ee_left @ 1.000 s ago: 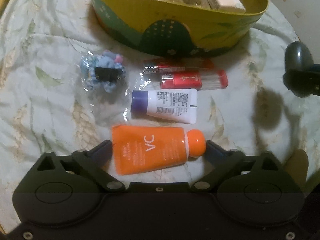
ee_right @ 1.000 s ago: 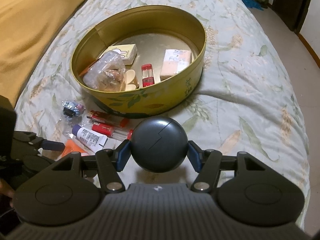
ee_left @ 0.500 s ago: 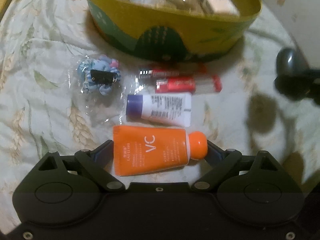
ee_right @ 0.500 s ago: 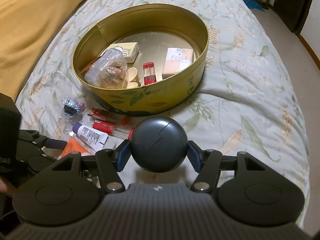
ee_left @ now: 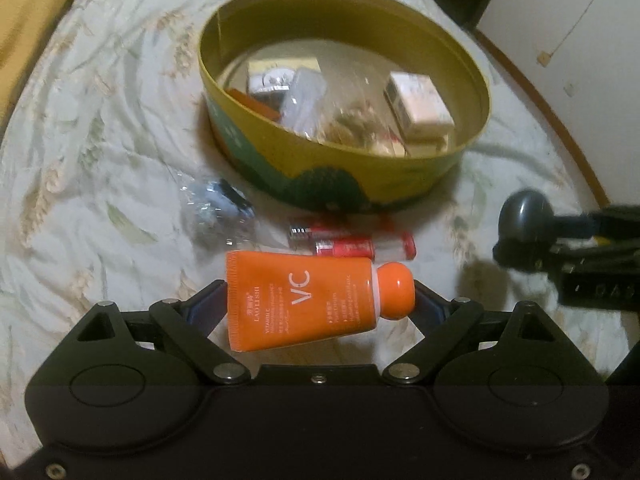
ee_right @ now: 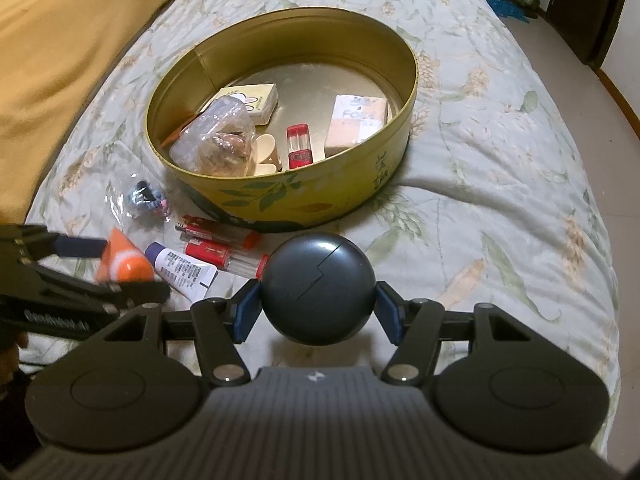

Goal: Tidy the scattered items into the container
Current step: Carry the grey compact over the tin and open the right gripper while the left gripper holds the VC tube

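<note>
Looking along your left gripper (ee_left: 318, 300), you have the orange tube (ee_left: 308, 300) clamped lengthwise between its 2 fingers, crimped end against the left pad and round cap against the right, lifted clear of the bed (ee_left: 100, 120). Beyond it lie 2 red tubes (ee_left: 352, 240) side by side, and to their left a small toy in a clear bag (ee_left: 218, 212). The round yellow tin (ee_left: 360, 176) sits further back, with boxes and a clear bag inside; this view is blurred, so its contents are hard to make out. At the right edge your right gripper (ee_left: 516, 232) shows with the dark grey ball (ee_left: 524, 216) in it. Turning to the right wrist view, your right gripper (ee_right: 318, 304) is clenched on the dark grey ball (ee_right: 318, 288), blue pads pressing both sides, just in front of the tin (ee_right: 320, 196). Inside the tin you can see 2 boxes, a red case, a bagged item and pale cups. At the left, the left gripper (ee_right: 116, 268) carries the orange tube (ee_right: 124, 264) above the bed (ee_right: 500, 160), just beside a white tube with a purple cap (ee_right: 180, 272), the 2 red tubes (ee_right: 224, 244) and the bagged toy (ee_right: 146, 200).
</note>
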Demonstrator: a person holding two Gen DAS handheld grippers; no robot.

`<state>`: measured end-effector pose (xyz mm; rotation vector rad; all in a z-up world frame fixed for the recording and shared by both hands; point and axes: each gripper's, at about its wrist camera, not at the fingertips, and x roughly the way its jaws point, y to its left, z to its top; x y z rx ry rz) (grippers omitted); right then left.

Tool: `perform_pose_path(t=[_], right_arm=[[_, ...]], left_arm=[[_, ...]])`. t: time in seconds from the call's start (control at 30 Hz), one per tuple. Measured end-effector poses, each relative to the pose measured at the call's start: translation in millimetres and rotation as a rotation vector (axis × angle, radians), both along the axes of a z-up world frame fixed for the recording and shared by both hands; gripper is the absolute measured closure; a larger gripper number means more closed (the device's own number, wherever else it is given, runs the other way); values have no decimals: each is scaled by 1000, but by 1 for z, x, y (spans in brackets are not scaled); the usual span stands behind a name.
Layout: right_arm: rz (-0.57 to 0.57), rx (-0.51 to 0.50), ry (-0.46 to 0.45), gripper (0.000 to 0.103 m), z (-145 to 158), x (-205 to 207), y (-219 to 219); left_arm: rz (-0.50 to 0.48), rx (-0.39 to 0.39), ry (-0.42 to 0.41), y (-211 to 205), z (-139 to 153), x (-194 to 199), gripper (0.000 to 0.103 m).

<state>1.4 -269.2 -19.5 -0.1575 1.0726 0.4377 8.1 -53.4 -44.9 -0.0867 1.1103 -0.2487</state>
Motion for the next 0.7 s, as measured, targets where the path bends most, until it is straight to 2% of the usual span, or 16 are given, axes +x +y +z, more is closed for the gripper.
perform_pose_path(t=[0.2, 0.4, 0.57, 0.7], right_arm=[[1, -11, 17, 40, -2, -1, 2], [-21, 15, 30, 40, 3, 5, -1], [-36, 40, 29, 40, 15, 16, -4], [-36, 61, 21, 40, 29, 32, -2]], left_arm=[[-5, 11, -30, 0, 3, 1, 11], [-46, 5, -5, -8, -7, 2, 11], [-62, -2, 0, -10, -11, 3, 11], [-75, -40, 16, -12, -15, 3, 11]])
